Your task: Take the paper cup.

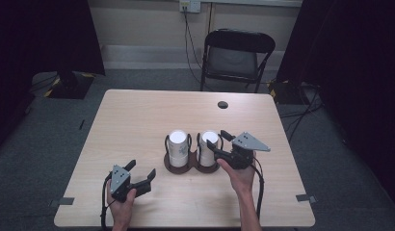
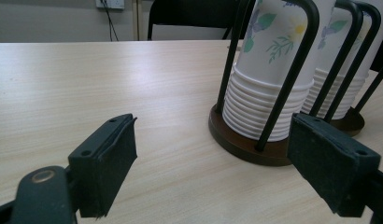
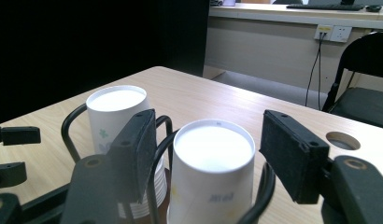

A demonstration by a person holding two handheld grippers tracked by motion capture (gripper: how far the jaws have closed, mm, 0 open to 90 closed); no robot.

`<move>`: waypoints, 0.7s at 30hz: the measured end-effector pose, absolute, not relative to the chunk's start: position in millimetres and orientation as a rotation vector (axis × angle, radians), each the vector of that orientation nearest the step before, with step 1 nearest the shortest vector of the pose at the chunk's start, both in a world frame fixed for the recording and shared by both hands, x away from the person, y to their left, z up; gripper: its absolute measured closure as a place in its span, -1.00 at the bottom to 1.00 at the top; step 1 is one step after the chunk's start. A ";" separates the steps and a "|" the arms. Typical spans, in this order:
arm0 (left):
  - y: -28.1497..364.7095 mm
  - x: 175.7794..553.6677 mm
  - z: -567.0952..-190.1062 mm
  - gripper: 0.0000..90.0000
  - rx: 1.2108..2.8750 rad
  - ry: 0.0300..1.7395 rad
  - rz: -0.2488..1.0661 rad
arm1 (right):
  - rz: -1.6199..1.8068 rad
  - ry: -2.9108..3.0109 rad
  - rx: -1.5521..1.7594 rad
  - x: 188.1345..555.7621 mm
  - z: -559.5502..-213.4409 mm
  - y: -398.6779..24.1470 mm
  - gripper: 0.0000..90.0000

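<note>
Cup [image 3: 213, 172] between my right fingers [image 3: 138, 154], pads apart, unheld; left fingers [image 2: 110, 154] wide, empty. Off-centre squeeze could tip rack [image 1: 178, 167].

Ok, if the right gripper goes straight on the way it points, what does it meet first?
Probably the right-hand stack of paper cups: it stands upside down in its wire holder, straight ahead between the right gripper's open jaws. How far ahead is hard to judge.
</note>
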State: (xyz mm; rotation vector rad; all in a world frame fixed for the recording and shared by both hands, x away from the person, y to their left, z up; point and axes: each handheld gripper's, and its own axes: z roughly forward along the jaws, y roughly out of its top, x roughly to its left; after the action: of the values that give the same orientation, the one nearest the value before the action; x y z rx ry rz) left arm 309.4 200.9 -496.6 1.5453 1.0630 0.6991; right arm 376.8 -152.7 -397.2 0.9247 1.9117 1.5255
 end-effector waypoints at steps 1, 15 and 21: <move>201.0 309.4 -496.6 -0.65 1.546 1.063 0.700 | 1.525 1.912 0.925 376.8 -397.2 -152.7 -0.20; 201.0 309.6 -496.6 -0.65 1.541 1.070 0.699 | 1.503 1.954 0.944 401.4 -407.8 -142.8 -0.24; 201.1 309.6 -496.7 -0.65 1.541 1.070 0.698 | 1.507 1.956 0.951 404.3 -409.1 -141.1 -0.24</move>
State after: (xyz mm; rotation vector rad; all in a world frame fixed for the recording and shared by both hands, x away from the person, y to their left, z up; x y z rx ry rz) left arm 309.6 201.1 -496.7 1.5410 1.0701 0.6982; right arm 404.3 -141.1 -409.1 0.9511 1.9561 1.5070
